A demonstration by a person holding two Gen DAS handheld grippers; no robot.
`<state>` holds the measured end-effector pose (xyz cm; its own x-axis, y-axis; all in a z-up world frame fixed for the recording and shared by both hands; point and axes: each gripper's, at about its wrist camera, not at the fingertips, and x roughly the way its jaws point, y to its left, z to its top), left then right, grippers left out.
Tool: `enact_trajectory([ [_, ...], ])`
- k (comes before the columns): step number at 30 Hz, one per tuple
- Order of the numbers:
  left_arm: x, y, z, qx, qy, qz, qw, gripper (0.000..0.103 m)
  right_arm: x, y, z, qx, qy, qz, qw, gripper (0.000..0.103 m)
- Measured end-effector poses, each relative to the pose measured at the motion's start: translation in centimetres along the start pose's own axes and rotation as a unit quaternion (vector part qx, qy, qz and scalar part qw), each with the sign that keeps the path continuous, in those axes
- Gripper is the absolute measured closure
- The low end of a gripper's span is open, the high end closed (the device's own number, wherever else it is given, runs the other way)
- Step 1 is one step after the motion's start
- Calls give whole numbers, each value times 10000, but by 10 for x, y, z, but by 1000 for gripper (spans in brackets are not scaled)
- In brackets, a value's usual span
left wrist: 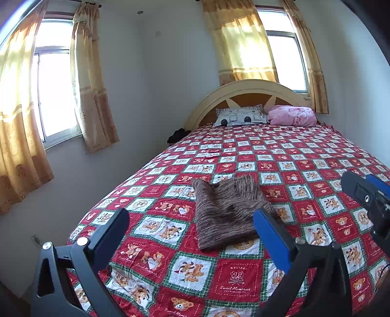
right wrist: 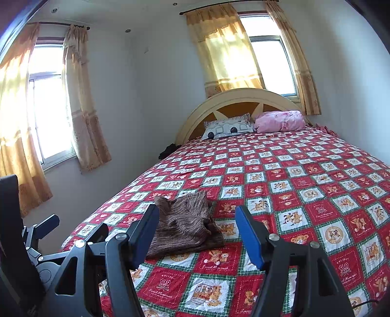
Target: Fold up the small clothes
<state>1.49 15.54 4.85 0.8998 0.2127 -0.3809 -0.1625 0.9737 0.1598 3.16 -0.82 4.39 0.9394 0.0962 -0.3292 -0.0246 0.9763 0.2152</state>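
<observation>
Brown garment point(left wrist: 226, 214) partly hidden behind blue fingers point(left wrist: 270, 234).

A home bedroom. Shown by a large bed point(left wrist: 280, 156) filling most of the floor, spread with a red-and-white checked teddy-bear quilt point(right wrist: 304, 185). At the far end, an arched cream headboard point(left wrist: 246, 90) with a patterned pillow point(left wrist: 240, 117) and a pink bundle of bedding point(left wrist: 291, 115) just beside it. Two windows point(left wrist: 54, 92) in pale walls, one on the left and one behind the headboard, both hung with yellow-orange curtains point(right wrist: 84, 107). Recessed lights point(right wrist: 54, 10) in the ceiling.
</observation>
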Motion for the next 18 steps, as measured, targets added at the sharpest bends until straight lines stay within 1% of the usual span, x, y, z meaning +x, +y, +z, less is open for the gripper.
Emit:
enact_trajectory([
  [10,-6,-1,1,-29,-80,81,9999,0,-6,-1,-1,20,-14,-8,10000,37],
  [13,-6,2,4,-61,-68,191,9998,0,-9,-1,0,32,-86,-14,10000,37],
  [16,-7,9,7,-190,-163,391,9989,0,-13,-1,1,6,-168,-30,9999,37],
  [18,-7,13,7,-248,-219,287,9990,0,-15,1,1,-50,-203,-67,9998,37],
])
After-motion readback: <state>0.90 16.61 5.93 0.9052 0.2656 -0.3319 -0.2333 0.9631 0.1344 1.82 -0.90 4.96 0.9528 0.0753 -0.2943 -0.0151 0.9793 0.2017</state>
